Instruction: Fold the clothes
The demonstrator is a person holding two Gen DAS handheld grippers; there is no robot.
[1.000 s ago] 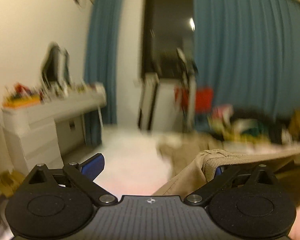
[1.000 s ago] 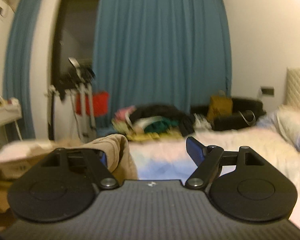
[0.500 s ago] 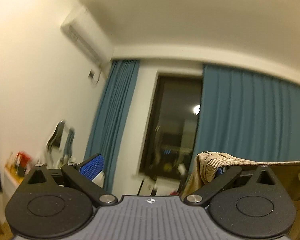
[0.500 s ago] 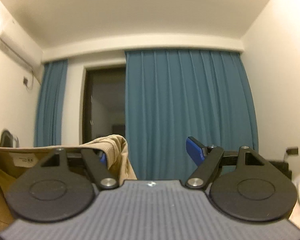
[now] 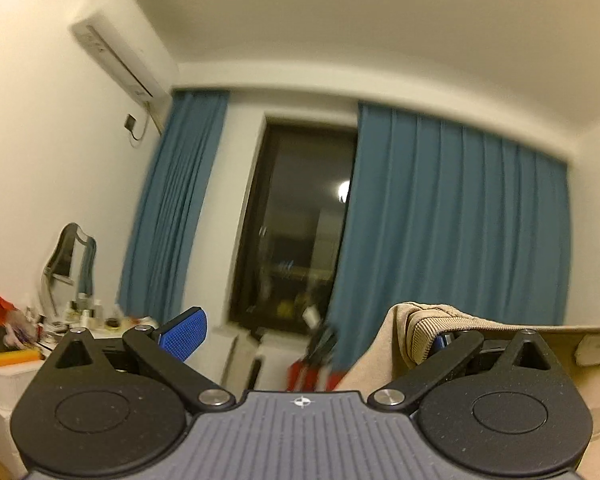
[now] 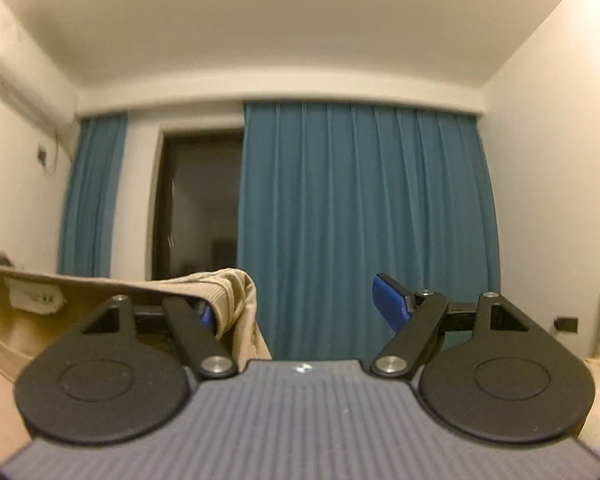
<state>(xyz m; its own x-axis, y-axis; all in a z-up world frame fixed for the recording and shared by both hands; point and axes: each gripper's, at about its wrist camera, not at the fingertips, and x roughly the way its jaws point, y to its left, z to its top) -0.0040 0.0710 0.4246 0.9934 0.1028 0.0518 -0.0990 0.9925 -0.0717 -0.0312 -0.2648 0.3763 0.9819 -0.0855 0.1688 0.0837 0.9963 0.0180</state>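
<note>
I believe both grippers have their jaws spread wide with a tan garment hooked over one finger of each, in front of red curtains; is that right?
Not quite: the curtains are blue, not red, as the right wrist view shows. The rest holds: the left gripper and right gripper both have their jaws spread wide, and the tan garment is hooked over one finger of each.

The garment (image 5: 416, 332) is showing a plain tan colour with fine ribbed lines at its band, and a white label (image 6: 34, 300) is sitting on it. The gripper fingers (image 5: 182, 334) are wearing bright blue pads with a dotted texture — the bodies are staying black, with a grey striped plate. The curtains (image 6: 360, 220) are hanging in teal blue — the walls and ceiling are looking cream.
</note>
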